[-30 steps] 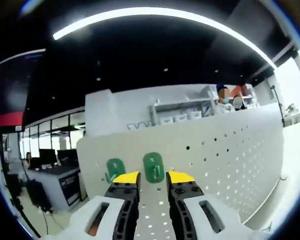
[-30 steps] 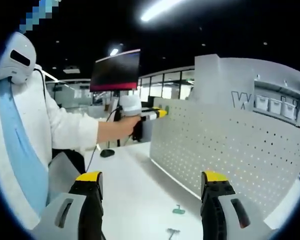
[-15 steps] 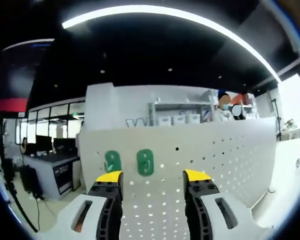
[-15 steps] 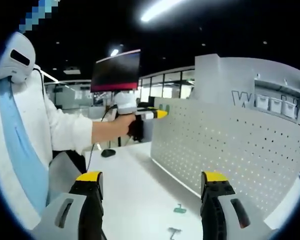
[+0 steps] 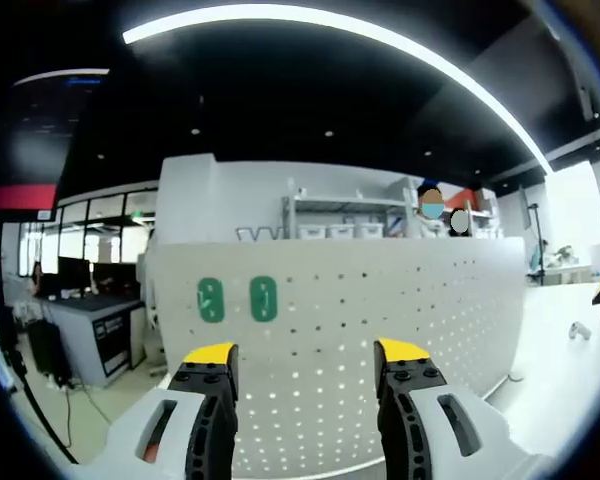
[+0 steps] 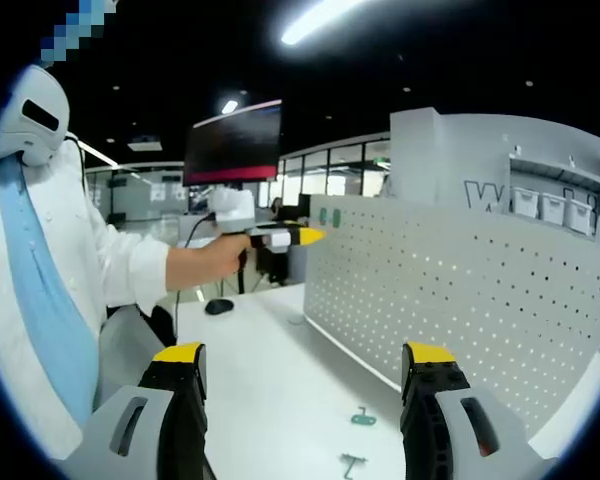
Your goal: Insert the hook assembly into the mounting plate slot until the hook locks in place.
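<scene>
A white perforated mounting plate [image 5: 380, 330] stands upright ahead of the left gripper [image 5: 303, 352], whose yellow-tipped fingers are spread apart with nothing between them. Two green hook assemblies [image 5: 237, 300] sit side by side on the plate's upper left, above and just left of the finger gap. Behind the plate, a shelf [image 5: 345, 215] carries a row of small white bins (contents too small to tell).

The right gripper [image 6: 305, 356] also has its fingers wide apart and empty. Beyond and between them, two small green hook pieces [image 6: 357, 440] lie on the white table [image 6: 260, 360]. The plate rises to the right, well clear of the fingers.
</scene>
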A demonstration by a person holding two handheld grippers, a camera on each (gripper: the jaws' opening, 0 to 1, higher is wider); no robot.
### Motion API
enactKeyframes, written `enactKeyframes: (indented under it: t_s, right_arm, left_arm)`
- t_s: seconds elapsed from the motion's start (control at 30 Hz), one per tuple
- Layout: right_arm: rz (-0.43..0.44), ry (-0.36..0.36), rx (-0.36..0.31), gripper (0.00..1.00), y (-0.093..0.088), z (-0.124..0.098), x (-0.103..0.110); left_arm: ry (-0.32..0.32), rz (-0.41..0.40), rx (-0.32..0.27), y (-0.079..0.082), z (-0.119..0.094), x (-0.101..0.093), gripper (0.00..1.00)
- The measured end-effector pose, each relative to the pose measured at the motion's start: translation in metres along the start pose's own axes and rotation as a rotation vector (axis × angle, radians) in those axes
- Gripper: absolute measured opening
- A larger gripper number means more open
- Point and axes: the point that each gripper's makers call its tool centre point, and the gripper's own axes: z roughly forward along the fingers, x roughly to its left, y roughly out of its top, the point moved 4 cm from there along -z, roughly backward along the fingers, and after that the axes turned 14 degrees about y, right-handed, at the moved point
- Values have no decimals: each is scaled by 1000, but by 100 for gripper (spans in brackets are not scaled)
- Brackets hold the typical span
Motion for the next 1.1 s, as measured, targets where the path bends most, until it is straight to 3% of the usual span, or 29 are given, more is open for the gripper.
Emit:
enactKeyframes:
  t_s: [0.43,0.83,1.1]
  right_arm:
    - [5,-29,-5,79,-3,-14,-5]
    - [-5,-69,-7,78,-2,-30,-13]
    - [-4,-76,-4,74,-11,-34,-19]
  left_arm:
    - [-79,64,16,-14,-43,-16,54]
    - [-106,83,23,-18,-71,-25,54]
    - [-134,106,21,-18,-83,-31,52]
